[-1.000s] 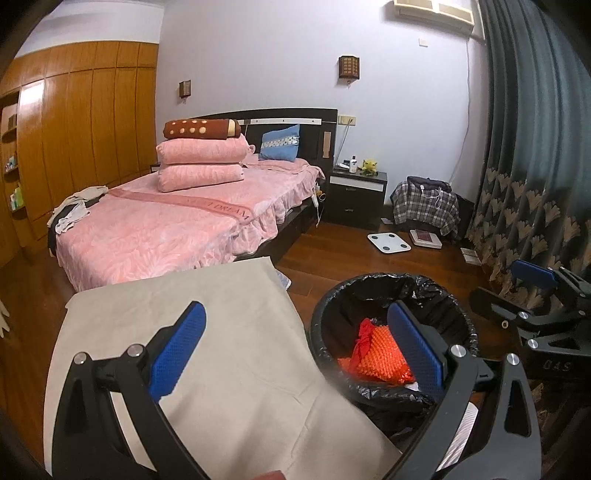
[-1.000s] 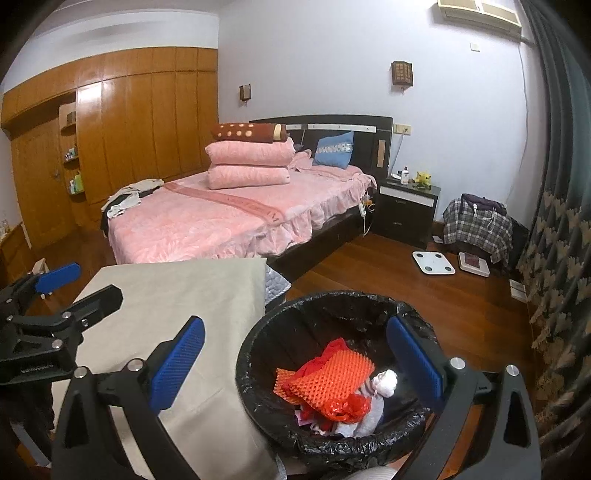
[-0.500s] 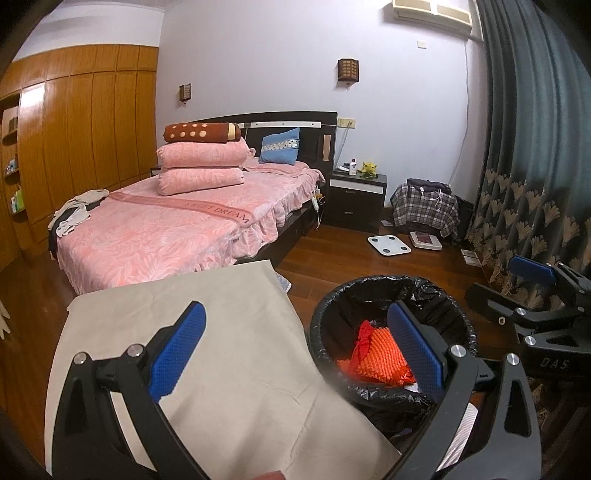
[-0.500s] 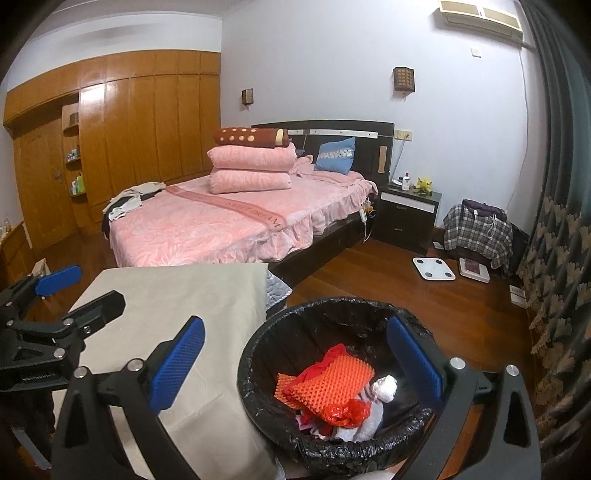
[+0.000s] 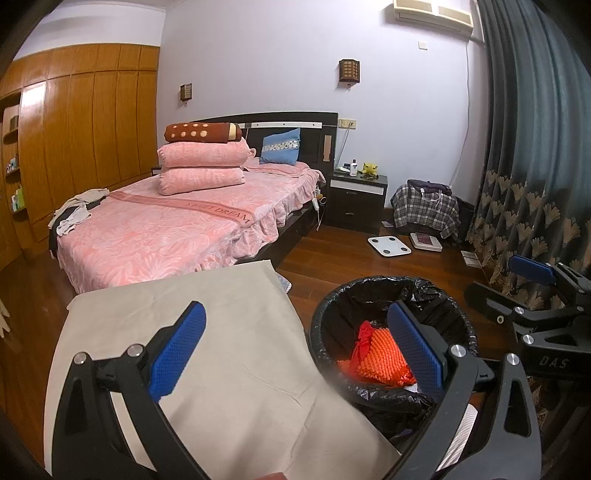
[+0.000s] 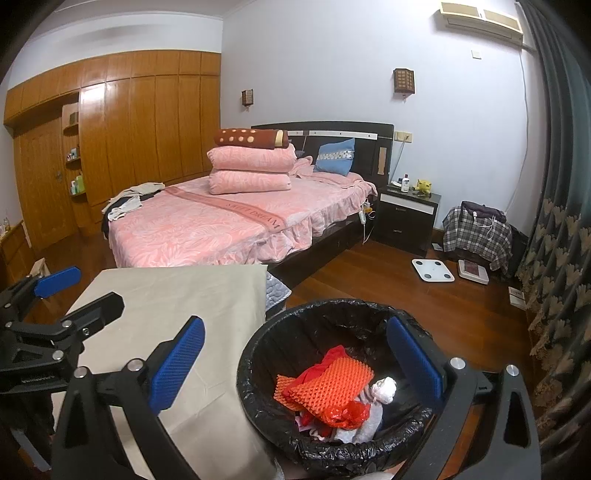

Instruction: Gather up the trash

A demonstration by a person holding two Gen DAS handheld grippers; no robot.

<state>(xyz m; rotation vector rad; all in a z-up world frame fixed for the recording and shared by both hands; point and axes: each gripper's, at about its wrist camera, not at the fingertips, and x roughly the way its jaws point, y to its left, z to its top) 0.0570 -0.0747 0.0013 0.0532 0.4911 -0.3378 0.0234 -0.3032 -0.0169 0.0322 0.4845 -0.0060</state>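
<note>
Legibly | bed runner (image 5: 218, 212): "SWEET DREAM" | right gripper (image 5: 532, 291): "DAS"

Bedroom interior: pale lilac walls (image 6: 332, 74) carry two small wall lamps (image 6: 403, 79) and an air-conditioning unit (image 6: 482, 20) near the ceiling, while honey-coloured wooden wardrobe panelling (image 6: 147, 122) with open shelf niches lines the left side. A dark-framed bed (image 6: 236, 225) with pink cover and stacked pink pillows stands on a reddish-brown wood floor (image 6: 424, 306), flanked by a black nightstand (image 6: 406, 221). Dark patterned curtains (image 6: 561, 221) hang at right; white bathroom scales (image 6: 433, 270) lie on the floor beside a plaid-draped seat (image 6: 476, 232).
</note>
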